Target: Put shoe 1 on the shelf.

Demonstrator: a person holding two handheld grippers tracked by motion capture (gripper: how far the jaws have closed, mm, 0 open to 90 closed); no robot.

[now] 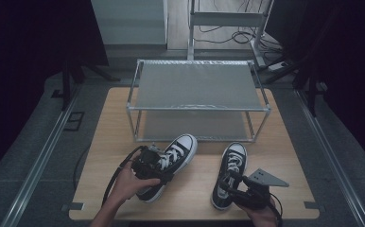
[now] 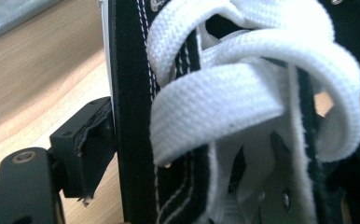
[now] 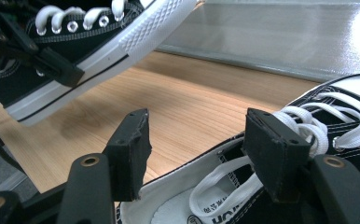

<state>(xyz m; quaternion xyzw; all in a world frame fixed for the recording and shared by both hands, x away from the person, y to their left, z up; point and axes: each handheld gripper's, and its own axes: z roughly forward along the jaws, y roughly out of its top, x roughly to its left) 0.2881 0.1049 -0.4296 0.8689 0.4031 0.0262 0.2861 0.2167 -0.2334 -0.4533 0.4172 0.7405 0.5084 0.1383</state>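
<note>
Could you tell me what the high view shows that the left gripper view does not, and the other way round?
High view alone: the two-tier metal shoe rack, the second sneaker and the right gripper at its collar. Left gripper view alone: the weave of the white laces up close, and one black jaw pad against the canvas side. Both: the left sneaker held in the left gripper, above the wooden table.

In my left gripper view, the left shoe [image 2: 243,116] sits so close between my fingers [image 2: 87,149] that its laces blur, and its toe and heel run off the frame; my other finger on that side is hidden behind the laces. From above, my left gripper [image 1: 151,163] covers the shoe's middle. Ahead of my right gripper [image 3: 201,149], the right shoe [image 3: 318,140] is cut off at the right and bottom edges, so I cannot tell whether my fingers press its collar.
</note>
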